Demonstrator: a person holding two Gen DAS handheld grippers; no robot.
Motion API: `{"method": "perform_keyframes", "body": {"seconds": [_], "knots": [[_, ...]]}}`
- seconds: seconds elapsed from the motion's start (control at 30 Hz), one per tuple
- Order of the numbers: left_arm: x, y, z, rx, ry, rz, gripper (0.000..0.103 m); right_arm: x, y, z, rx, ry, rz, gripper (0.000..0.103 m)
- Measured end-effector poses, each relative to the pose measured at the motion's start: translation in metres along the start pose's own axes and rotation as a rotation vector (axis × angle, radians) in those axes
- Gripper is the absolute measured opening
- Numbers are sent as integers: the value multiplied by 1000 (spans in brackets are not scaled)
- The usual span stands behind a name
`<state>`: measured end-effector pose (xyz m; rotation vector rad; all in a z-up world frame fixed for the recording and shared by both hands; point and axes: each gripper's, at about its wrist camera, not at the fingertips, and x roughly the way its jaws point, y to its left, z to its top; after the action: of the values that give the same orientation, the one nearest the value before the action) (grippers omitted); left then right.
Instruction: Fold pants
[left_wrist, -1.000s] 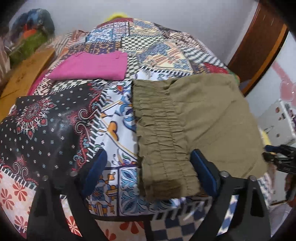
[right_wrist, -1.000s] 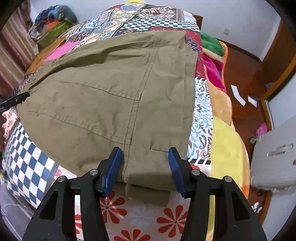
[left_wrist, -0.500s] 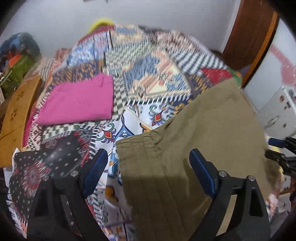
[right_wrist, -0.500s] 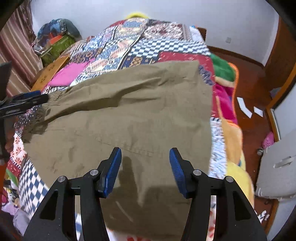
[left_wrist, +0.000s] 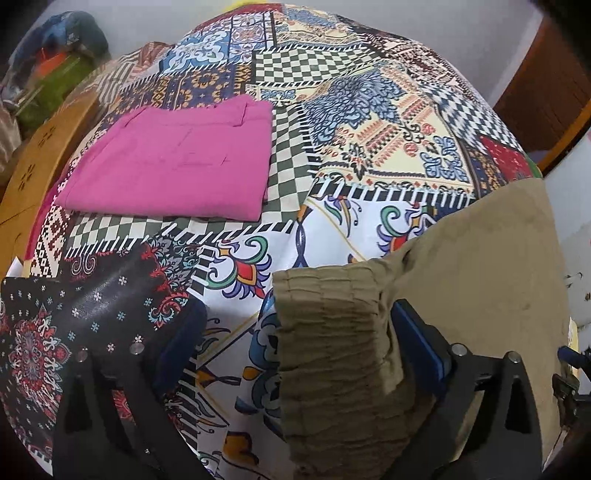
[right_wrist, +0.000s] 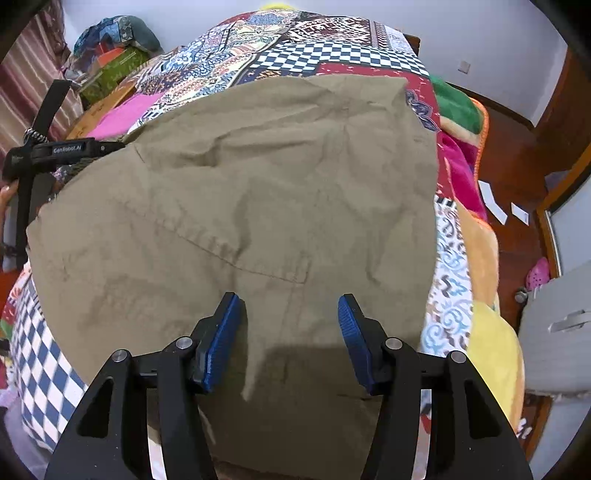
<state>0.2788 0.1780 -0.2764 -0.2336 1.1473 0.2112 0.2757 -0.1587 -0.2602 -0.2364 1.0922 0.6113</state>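
Left wrist view: olive pants (left_wrist: 424, 314) lie on the patchwork bed (left_wrist: 332, 110), gathered waistband toward 6 o'clock between the opening left tool (left_wrist: 295, 343); right tool (right_wrist: 291, 332) gapes ungripping. Soft, limp cloth; grip the thicker waistband.

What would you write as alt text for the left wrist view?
Left gripper, jaws opening, straddles the gathered waistband of olive pants on a patchwork bedspread; folded pink pants lie beyond.
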Motion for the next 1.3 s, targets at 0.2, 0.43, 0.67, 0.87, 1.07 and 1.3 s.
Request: {"method": "perform_keyframes", "body": {"seconds": [0.2,0.43,0.67,0.87,1.07,1.3], "knots": [[-23,-6,-2,33,-50,38,103,-9,-12,-8,39,3,-13,50],[-112,-10,-24,56,-205,26,103,-41,-10,-12,43,-50,-55,53],[-145,0,-70,-49,-172,-108,103,-60,-9,-24,79,-97,-43,53],[-131,-5,-114,-143,-76,-219,103,-54,-5,-30,57,-95,-66,53],[-111,-15,-136,-222,23,-364,103,-31,-8,-38,52,-54,-71,55],[-87,-19,-131,-310,75,-419,103,-30,-2,-40,-1,-64,-118,59]]}}
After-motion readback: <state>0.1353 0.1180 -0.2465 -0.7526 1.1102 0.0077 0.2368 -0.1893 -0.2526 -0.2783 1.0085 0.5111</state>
